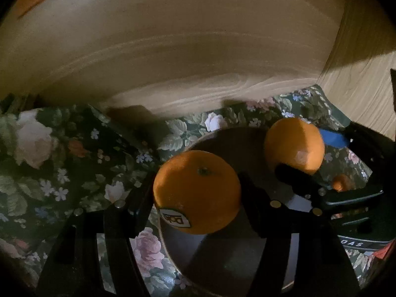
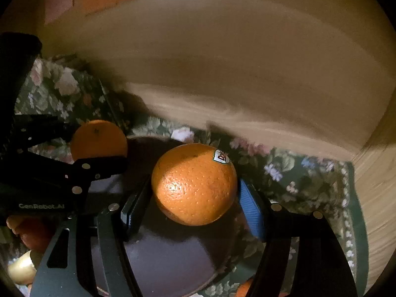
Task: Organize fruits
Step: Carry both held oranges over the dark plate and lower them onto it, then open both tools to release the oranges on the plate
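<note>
My left gripper (image 1: 196, 193) is shut on an orange with a Dole sticker (image 1: 196, 191), held over a dark round plate (image 1: 222, 259). My right gripper (image 2: 194, 198) is shut on a second orange with a sticker (image 2: 194, 184), over the same plate (image 2: 168, 259). In the left wrist view the right gripper's orange (image 1: 294, 146) shows to the right, with a blue pad beside it. In the right wrist view the left gripper's orange (image 2: 99, 139) shows at left between black fingers (image 2: 99, 168).
A dark green floral cloth (image 1: 61, 160) covers the surface under the plate. A wooden wall (image 1: 185, 61) stands close behind, with a corner at right. In the right wrist view, more fruit (image 2: 22, 269) lies at the lower left, partly hidden.
</note>
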`<state>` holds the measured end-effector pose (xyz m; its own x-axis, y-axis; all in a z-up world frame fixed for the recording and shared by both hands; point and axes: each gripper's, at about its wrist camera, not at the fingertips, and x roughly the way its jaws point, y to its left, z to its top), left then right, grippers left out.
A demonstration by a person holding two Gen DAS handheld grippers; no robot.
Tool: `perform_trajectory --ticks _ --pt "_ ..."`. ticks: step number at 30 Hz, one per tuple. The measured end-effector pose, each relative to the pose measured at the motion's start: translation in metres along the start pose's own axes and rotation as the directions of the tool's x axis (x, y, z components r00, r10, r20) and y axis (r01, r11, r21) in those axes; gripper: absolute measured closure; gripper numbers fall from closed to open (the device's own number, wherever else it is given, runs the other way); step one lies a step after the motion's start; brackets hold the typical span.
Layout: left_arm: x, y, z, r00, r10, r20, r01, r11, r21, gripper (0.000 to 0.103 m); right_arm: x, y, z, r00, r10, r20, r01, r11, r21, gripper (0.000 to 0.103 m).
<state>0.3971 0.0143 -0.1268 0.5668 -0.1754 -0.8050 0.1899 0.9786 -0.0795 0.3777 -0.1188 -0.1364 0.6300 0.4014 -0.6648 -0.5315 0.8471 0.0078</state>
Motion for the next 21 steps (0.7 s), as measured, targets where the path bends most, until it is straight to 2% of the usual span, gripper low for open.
perform_trajectory --ticks 4,8,12,17,21 --pt "0.012 0.006 0.002 0.998 -0.028 -0.057 0.027 0.999 -0.017 0.038 0.006 -0.002 -0.002 1.000 0.000 -0.025 0.000 1.000 -0.003 0.037" --pt "0.013 0.003 0.006 0.998 -0.010 -0.055 0.011 1.000 0.015 0.034 0.004 -0.002 -0.003 0.999 -0.003 -0.038 0.003 1.000 -0.011 0.035" --pt "0.001 0.001 0.008 1.000 0.008 -0.004 -0.008 1.000 0.028 0.025 0.004 0.002 -0.002 0.999 0.014 -0.039 -0.015 1.000 -0.010 0.033" --pt "-0.034 0.004 0.000 0.996 0.030 0.080 -0.031 0.999 0.014 0.024 -0.023 0.008 -0.003 1.000 0.002 0.021 -0.002 1.000 -0.012 0.031" --pt "-0.073 0.005 -0.014 0.985 0.052 0.164 -0.054 0.998 0.011 0.024 -0.054 0.015 -0.009 0.996 0.004 0.084 -0.004 1.000 -0.001 0.031"
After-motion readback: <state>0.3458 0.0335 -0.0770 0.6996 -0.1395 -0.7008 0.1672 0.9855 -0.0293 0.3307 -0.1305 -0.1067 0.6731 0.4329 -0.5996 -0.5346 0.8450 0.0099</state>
